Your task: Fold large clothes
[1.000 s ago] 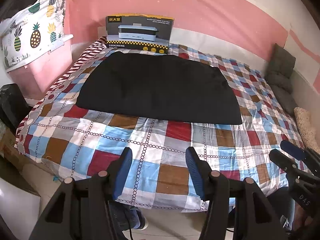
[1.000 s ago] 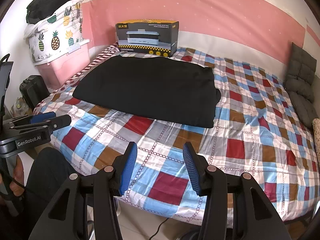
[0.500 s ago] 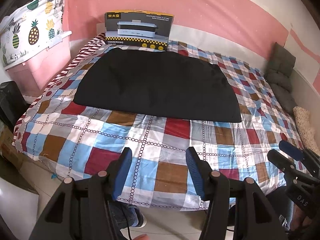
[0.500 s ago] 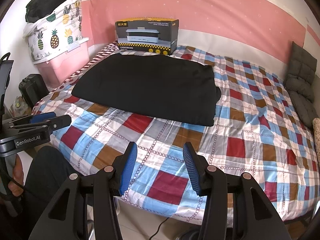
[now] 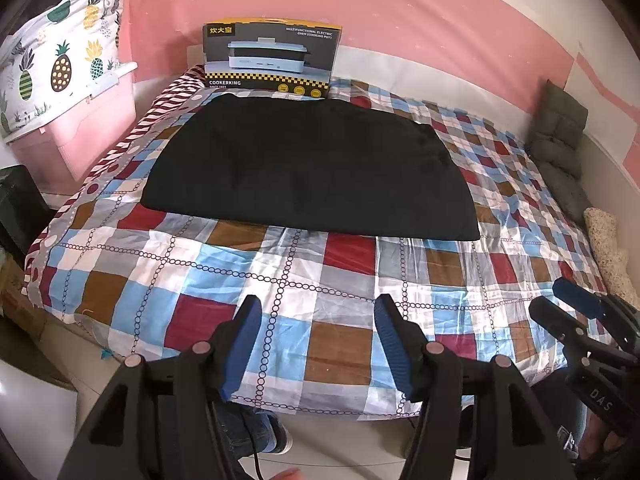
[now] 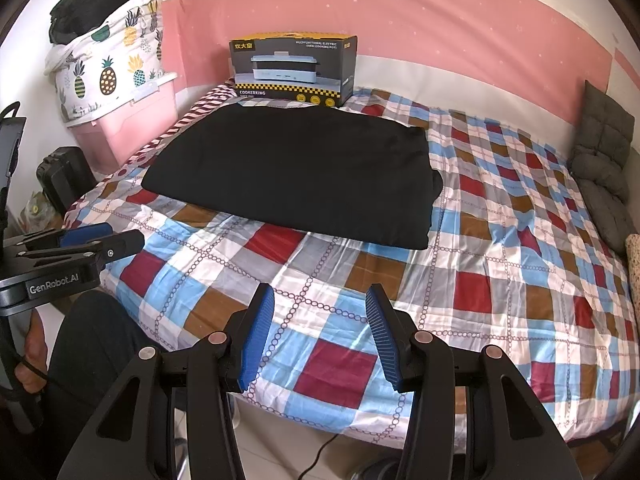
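A large black garment (image 5: pixel 308 168) lies folded flat into a wide slab on the checked bed cover (image 5: pixel 280 280), toward the far left of the bed; it also shows in the right wrist view (image 6: pixel 292 176). My left gripper (image 5: pixel 318 340) is open and empty, held over the bed's near edge, well short of the garment. My right gripper (image 6: pixel 320 332) is open and empty, also at the near edge. Each gripper shows at the side of the other's view: the right gripper (image 5: pixel 568 308) and the left gripper (image 6: pixel 100 240).
A cooker box (image 5: pixel 272 56) stands at the head of the bed just behind the garment. A pink storage bin (image 6: pixel 132 124) with a pineapple-print bundle (image 6: pixel 108 64) stands left. Grey cushions (image 6: pixel 604 168) line the right wall. Cables and the person's legs are below.
Both grippers have drifted slightly; the view has shifted a little closer to the bed. The garment has not moved and both grippers stay open.
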The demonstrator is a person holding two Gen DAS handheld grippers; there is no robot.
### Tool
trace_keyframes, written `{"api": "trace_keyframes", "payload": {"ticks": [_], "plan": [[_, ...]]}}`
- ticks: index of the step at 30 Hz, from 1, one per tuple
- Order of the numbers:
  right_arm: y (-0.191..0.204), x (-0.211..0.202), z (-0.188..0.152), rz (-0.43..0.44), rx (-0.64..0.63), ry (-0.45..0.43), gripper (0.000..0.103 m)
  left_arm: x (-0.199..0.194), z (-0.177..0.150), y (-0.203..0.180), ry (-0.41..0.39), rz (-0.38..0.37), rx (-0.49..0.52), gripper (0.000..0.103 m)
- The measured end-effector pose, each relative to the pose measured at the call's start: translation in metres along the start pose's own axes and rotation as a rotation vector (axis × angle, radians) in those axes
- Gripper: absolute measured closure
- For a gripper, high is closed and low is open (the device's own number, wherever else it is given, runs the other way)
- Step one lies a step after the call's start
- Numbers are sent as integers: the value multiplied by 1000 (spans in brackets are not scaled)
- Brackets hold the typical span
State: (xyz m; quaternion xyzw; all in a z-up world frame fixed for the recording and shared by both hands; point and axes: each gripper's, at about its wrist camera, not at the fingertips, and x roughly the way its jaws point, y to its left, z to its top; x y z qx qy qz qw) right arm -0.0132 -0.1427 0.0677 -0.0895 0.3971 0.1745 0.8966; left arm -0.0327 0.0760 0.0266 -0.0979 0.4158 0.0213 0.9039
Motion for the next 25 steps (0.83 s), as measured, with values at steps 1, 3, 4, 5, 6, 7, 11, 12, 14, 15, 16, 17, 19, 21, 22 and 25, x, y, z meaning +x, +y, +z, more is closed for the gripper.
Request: {"api": "trace_keyframes", "payload": {"ticks": [1, 3, 4, 5, 6, 7, 11, 12, 14, 15, 16, 17, 19, 21, 22, 25], "plan": [[-1, 0, -2, 0, 1, 1, 54, 0, 0, 0, 1, 1, -2, 42], [-3, 0, -3, -1, -1, -1, 54, 0, 0, 0, 5, -2, -3, 42], [-2, 0, -1, 0, -1, 0, 54, 1, 0, 0, 8, -5, -3, 42], [-2, 0, -2, 1, -1, 0, 54, 1, 0, 0, 10, -7, -4, 42], [-1, 1, -1, 1, -2, 1, 54, 2, 0, 0, 12, -7, -2, 42], [-3, 1, -2, 1, -1, 2, 54, 2, 0, -1, 14, -7, 1, 42], [-2, 0, -1, 1, -2, 2, 54, 2, -1, -3, 16, -6, 8, 42], [-2, 0, -2, 0, -2, 2, 54, 2, -1, -3, 15, -6, 9, 42], [-2, 0, -1, 0, -2, 1, 54, 2, -1, -4, 17, -3, 10, 42], [-3, 0, -3, 0, -2, 1, 54, 2, -1, -4, 18, -1, 11, 42], [-3, 0, -3, 1, -2, 2, 54, 2, -1, -4, 18, 1, 12, 42], [-3, 1, -1, 1, -3, 2, 54, 3, 0, -4, 19, 2, 13, 42], [-4, 1, -2, 2, -3, 3, 54, 3, 0, -4, 17, 7, 13, 42], [-4, 0, -2, 2, -3, 3, 54, 2, 1, -4, 14, 9, 16, 42], [-4, 0, -2, 2, -4, 2, 54, 2, 1, -3, 13, 11, 17, 42], [-4, 0, -2, 2, -4, 2, 54, 2, 1, -3, 14, 10, 17, 42]]}}
